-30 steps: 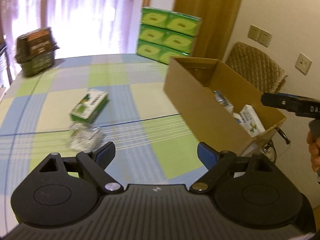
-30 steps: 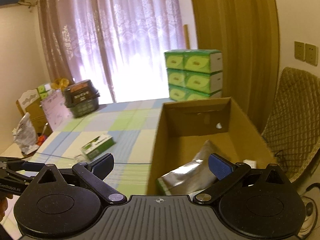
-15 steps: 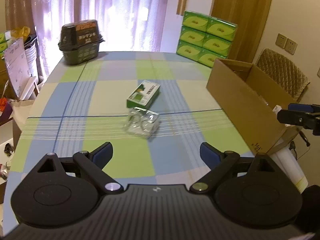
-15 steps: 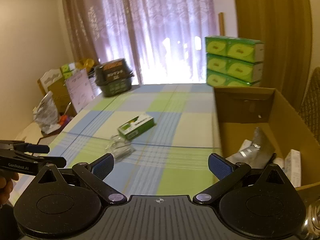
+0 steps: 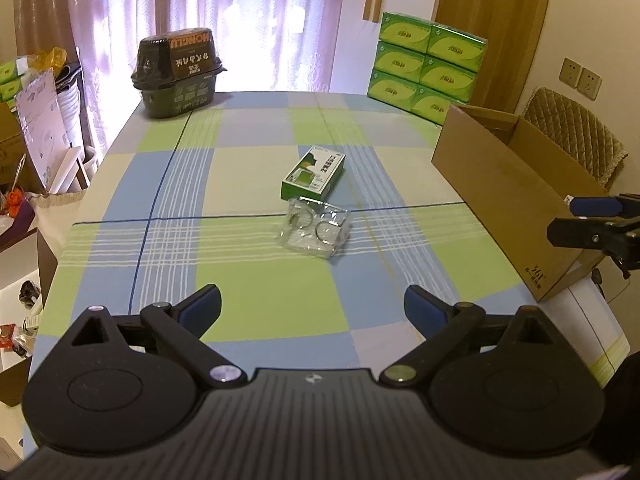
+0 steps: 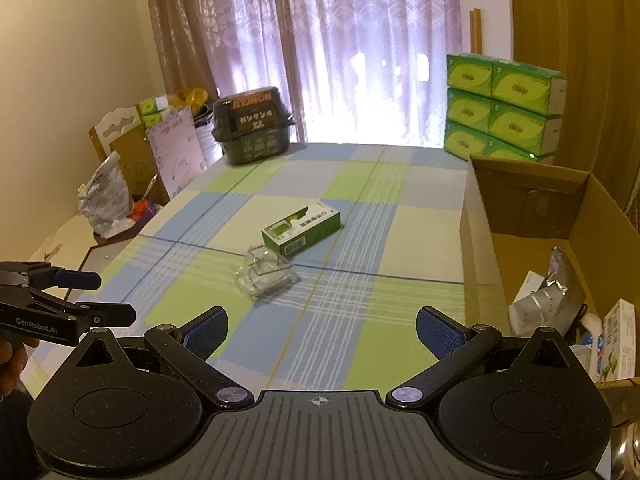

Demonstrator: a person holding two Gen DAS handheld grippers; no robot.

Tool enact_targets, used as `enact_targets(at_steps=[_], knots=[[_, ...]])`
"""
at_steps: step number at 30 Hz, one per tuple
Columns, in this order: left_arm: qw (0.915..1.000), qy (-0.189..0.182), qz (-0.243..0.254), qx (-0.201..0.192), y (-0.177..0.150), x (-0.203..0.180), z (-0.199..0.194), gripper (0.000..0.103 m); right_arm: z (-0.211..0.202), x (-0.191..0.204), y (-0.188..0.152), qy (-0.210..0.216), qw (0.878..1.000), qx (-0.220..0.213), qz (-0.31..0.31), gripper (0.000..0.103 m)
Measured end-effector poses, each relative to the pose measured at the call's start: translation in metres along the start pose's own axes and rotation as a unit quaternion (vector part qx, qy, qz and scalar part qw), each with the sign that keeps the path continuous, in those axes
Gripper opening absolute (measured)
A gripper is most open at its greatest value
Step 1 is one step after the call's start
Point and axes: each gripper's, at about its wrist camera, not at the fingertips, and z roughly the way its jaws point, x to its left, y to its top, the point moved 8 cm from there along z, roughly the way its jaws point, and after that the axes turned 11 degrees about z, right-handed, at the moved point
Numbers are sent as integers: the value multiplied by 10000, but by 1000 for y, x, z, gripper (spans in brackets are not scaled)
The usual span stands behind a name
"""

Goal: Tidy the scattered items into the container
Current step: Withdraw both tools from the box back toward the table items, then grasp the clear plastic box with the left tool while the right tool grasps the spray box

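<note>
Your left gripper (image 5: 312,306) and right gripper (image 6: 322,328) both gape empty, having swung off the cardboard box (image 5: 516,196) at frame right. That centres the clear plastic packet (image 5: 316,228) and green carton (image 5: 314,174), your remaining pickups.

Two claws: left (image 5: 312,308) and right (image 6: 322,326). On the tabletop (image 5: 248,276): one green box (image 5: 313,175), one clear packet (image 5: 316,226), one carton (image 5: 508,196), one dark tub (image 5: 178,70). Six tissue packs (image 5: 428,66), upper right.
</note>
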Motion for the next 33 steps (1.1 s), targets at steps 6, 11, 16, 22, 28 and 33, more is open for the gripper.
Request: enact_targets(at_steps=[6,11,16,22,28,33], knots=[[10000,-33,-36,79,-6,2,6,96,10,3,-3,-5,9999,141,-7,103],[9999,-58,-47,138,-10,4,11,97,17,4,-5,-23,9997,229,-7,103],[9998,-96,-11,196,-10,5,19,97,24,5,-6,-34,9996,291,-17,103],[9995,-138,87,259,-6,7,34,98,36,5,-3,-51,9994,350,-26,103],[9983,-254,380,362,3,9,62,100,55,4,7,-70,9992,392,-78,103],[9971,-366,538,398,11,11,92,100,75,0,23,-71,9992,386,-94,103]])
